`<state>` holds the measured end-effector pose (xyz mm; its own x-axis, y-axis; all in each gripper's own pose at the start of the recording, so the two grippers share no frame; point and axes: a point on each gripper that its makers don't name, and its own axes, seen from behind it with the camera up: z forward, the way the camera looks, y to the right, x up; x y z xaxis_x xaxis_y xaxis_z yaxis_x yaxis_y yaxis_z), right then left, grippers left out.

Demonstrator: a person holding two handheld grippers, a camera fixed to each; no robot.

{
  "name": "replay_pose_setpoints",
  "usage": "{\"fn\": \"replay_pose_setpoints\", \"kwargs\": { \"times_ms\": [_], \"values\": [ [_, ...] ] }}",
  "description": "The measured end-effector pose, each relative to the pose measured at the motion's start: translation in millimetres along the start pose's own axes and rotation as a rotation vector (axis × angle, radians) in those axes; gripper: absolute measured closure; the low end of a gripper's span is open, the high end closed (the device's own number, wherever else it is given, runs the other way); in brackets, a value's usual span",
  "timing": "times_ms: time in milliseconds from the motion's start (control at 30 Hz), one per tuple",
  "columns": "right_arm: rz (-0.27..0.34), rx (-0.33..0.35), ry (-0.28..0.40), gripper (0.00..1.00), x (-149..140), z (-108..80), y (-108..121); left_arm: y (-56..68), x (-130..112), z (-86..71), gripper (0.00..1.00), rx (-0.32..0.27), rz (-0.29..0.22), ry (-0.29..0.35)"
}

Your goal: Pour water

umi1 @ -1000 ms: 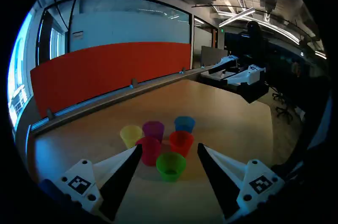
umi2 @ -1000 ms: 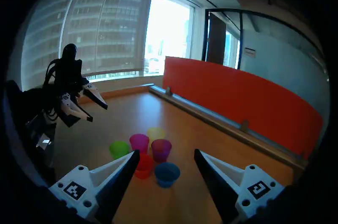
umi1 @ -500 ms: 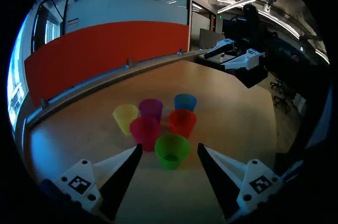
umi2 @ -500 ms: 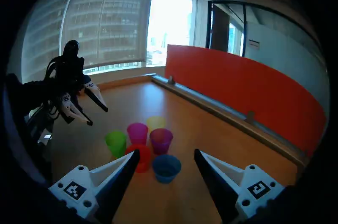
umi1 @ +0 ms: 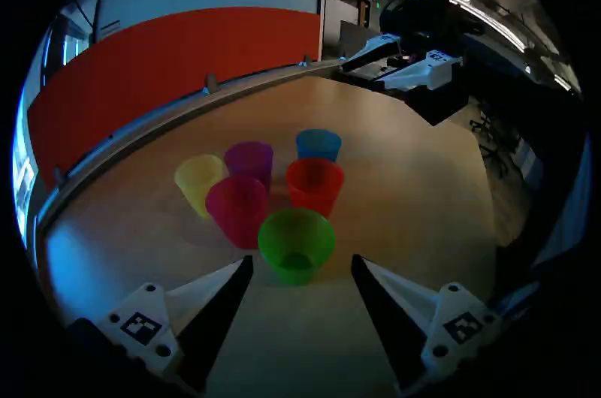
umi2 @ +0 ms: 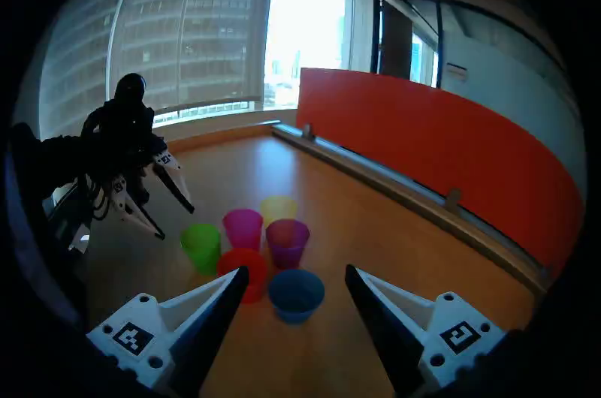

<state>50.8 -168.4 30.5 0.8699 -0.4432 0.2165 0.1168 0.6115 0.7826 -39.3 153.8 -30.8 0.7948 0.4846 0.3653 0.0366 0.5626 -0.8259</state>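
While the left gripper [umi1: 300, 258] is hovering low over the table [umi1: 428, 173] with its fingers spread wide and nothing between them, the green cup [umi1: 296, 244] is sitting just beyond its tips, nearest of six. The pink cup [umi1: 237, 210] is crowding it on the far left and the red cup [umi1: 315, 185] on the far right. The yellow cup [umi1: 198, 182], purple cup [umi1: 250, 164] and blue cup [umi1: 318, 145] are standing farther back in the same tight cluster.

The right gripper [umi2: 296, 269] is facing the cluster from the opposite side, likewise wide and empty, with the blue cup lying nearest in its own view and the red cup just beside that. Whether any cup is holding water, the views are not showing clearly.

These are looking like thin plastic tumblers: light, smooth and tapered. A hard squeeze is likely to buckle the wall, and a loose one is risking a slide down the taper. The sensible hold is at mid-wall, a little under the rim, one finger on each side, pressed only enough to bear the cup.

For the green cup, the near and outer sides are offering free room. The side toward the pink cup is looking tight, so a finger there is liable to nudge the neighbour.
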Motion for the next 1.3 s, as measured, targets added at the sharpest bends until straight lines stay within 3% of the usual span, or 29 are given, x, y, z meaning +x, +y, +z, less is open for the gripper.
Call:
{"fn": "replay_pose_setpoints", "kwargs": {
  "times_ms": [200,1000,1300],
  "values": [
    [0.008,0.004,-0.008,0.0,-3.6,5.6,4.1,-3.1,-9.7,14.8,0.03,0.005,0.013,-0.029],
    [0.028,0.011,-0.037,0.0,-21.9,23.5,12.7,-1.9,-7.0,50.5,0.03,-0.032,0.004,-0.031],
    [0.029,0.01,-0.043,0.0,-24.9,25.8,15.5,-4.2,-5.8,61.1,0.03,-0.017,0.033,-0.025]
  ]
}}
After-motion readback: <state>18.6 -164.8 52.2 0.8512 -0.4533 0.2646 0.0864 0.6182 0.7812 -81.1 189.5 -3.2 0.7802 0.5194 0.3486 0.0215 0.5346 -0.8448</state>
